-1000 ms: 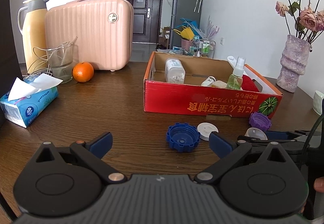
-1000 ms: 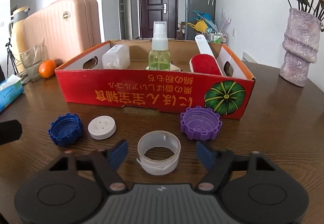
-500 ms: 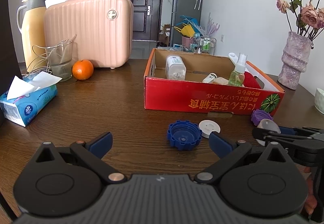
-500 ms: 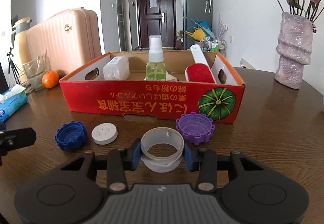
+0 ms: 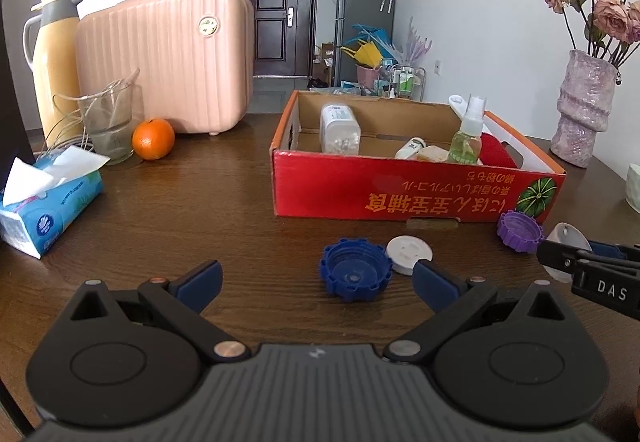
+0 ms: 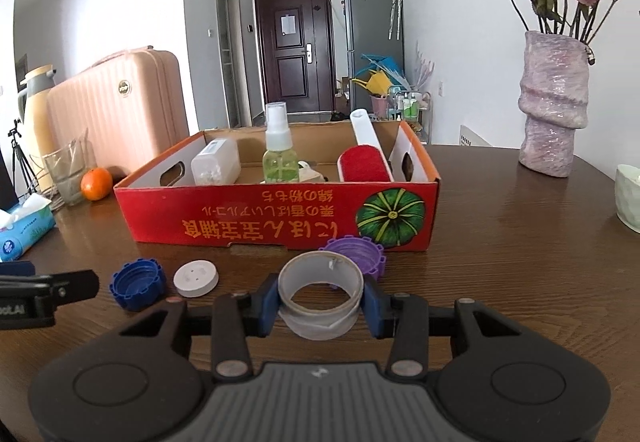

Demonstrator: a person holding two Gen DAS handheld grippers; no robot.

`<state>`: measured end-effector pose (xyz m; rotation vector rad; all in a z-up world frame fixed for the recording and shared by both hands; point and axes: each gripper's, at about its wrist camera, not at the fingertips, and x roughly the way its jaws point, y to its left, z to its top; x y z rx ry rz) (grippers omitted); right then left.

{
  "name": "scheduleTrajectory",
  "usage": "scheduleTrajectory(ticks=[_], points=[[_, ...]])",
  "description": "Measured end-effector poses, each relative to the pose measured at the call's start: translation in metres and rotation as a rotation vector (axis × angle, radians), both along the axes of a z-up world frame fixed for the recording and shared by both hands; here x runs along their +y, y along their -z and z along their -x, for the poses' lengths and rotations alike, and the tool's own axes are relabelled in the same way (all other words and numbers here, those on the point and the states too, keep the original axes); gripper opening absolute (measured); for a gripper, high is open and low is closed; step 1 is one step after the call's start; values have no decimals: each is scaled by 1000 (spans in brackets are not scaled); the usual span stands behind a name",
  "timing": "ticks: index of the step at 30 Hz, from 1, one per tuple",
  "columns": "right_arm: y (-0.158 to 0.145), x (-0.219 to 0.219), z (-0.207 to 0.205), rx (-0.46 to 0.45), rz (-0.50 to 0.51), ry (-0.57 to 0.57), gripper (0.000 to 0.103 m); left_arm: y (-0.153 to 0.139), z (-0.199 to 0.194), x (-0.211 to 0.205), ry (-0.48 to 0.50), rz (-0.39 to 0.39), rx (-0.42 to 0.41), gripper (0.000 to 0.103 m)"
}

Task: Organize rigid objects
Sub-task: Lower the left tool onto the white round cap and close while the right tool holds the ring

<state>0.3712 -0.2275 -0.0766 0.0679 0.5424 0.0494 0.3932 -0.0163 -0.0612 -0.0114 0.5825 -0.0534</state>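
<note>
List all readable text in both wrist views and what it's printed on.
"DAS": on the black right claw body, left wrist view.
"ootAI", cut off at the frame edge: on the left claw's body, right wrist view.
Orange characters on the red box front: upside down, not readable.
Tissue pack print, white bottle label, papers on the door and fridge: too small.

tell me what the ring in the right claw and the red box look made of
Translucent whitish tape ring: likely plastic adhesive tape, glossy, with layered wraps and a loose torn end. Red printed box: cardboard, matte; its inner walls and cut edges show bare brown board.
</note>
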Motion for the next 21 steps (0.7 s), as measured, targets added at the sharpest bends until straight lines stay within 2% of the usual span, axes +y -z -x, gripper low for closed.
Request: scheduleTrajectory(ticks=[9,15,19,21], points=[[-5,-11,6,-13,-14,16,42,-6,-9,-34,71,-44,-56,103],[-6,-21,6,-12,-30,36,42,-3,-27,-54,111,-67,-46,101],[-7,-27,6,-17,-36,50,42,0,-40,-64,132,-79,-37,96],[-6,-29,5,-15,-38,57,42,4,-46,-66,146,-81,-23,89]])
